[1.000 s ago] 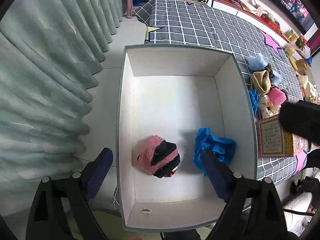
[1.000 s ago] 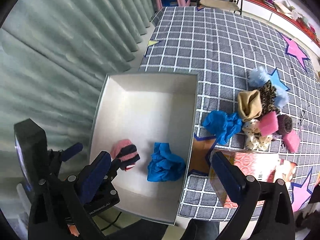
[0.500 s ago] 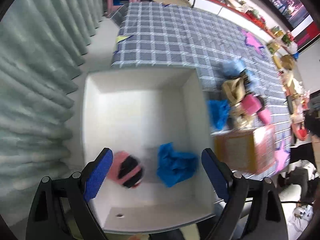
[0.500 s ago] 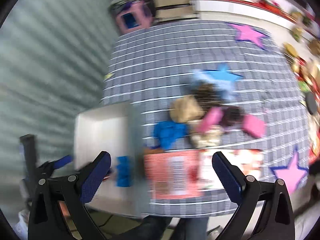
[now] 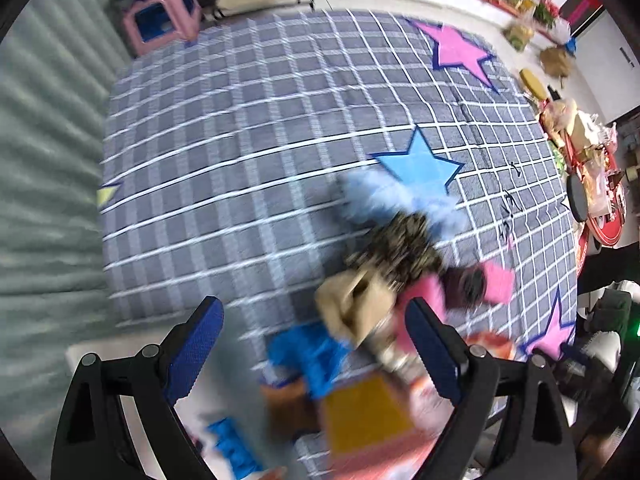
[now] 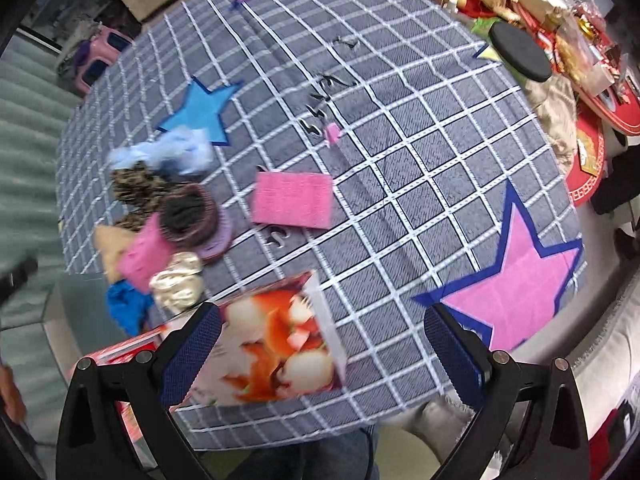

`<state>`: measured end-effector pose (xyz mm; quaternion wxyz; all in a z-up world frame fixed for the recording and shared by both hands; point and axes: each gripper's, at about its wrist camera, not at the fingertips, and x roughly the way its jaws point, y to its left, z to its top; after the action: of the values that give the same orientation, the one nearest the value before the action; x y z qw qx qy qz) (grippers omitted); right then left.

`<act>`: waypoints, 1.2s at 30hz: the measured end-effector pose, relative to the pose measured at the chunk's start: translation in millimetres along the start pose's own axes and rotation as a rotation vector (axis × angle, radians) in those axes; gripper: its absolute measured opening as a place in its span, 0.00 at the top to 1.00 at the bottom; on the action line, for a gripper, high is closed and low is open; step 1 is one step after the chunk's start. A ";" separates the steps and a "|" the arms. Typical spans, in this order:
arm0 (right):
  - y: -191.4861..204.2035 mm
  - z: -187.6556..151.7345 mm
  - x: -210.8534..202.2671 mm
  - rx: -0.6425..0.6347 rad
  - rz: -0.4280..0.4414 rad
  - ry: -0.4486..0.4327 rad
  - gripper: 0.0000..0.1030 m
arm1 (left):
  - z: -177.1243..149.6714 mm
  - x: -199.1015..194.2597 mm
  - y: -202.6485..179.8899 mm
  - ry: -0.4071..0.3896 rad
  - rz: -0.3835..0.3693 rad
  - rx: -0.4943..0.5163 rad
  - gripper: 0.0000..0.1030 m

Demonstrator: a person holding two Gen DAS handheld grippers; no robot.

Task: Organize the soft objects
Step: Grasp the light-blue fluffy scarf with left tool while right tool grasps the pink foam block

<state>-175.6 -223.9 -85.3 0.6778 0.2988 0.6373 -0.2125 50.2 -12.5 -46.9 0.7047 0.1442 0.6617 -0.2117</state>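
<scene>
A pile of soft things lies on the grey checked cloth (image 5: 248, 152): a blue cloth (image 5: 312, 356), a beige cloth (image 5: 352, 304), a leopard-print piece (image 5: 400, 248) and a pale blue fluffy piece (image 5: 392, 196). My left gripper (image 5: 314, 354) hangs open above the blue cloth, holding nothing; this view is blurred. In the right wrist view the same pile shows at the left, with a dark scrunchie (image 6: 188, 212), a shiny cream scrunchie (image 6: 178, 282) and a pink sponge (image 6: 294, 200) lying apart. My right gripper (image 6: 322, 356) is open and empty above a printed box (image 6: 276, 344).
A corner of the white box (image 5: 92, 348) shows at lower left with a blue cloth (image 5: 236, 448) inside. A curtain (image 5: 48, 160) and a pink stool (image 5: 160, 20) stand beyond the table. Red clutter (image 6: 592, 60) and a black disc (image 6: 520, 52) lie at the right.
Both grippers have swept away from the white box to over the pile on the checked cloth. The right one has also rolled. Both stay open and empty.
</scene>
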 end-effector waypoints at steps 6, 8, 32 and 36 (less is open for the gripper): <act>-2.3 27.9 34.5 -0.063 0.014 0.045 0.01 | 58.1 69.4 -27.9 0.137 0.017 -0.062 0.09; -2.2 36.4 40.7 -0.077 0.021 0.051 0.01 | 68.3 86.6 -29.8 0.168 0.019 -0.086 0.09; 25.4 75.5 99.1 -0.149 0.005 0.124 0.29 | 92.0 144.3 -106.5 0.214 -0.065 0.052 0.72; 7.3 79.9 78.4 -0.126 0.046 0.081 0.29 | 84.6 115.8 -112.0 0.137 -0.092 0.065 0.72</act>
<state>-104.2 -265.2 -161.2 0.6737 0.2784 0.6692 -0.1443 73.3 -163.1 -146.4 0.6422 0.1508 0.7070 -0.2550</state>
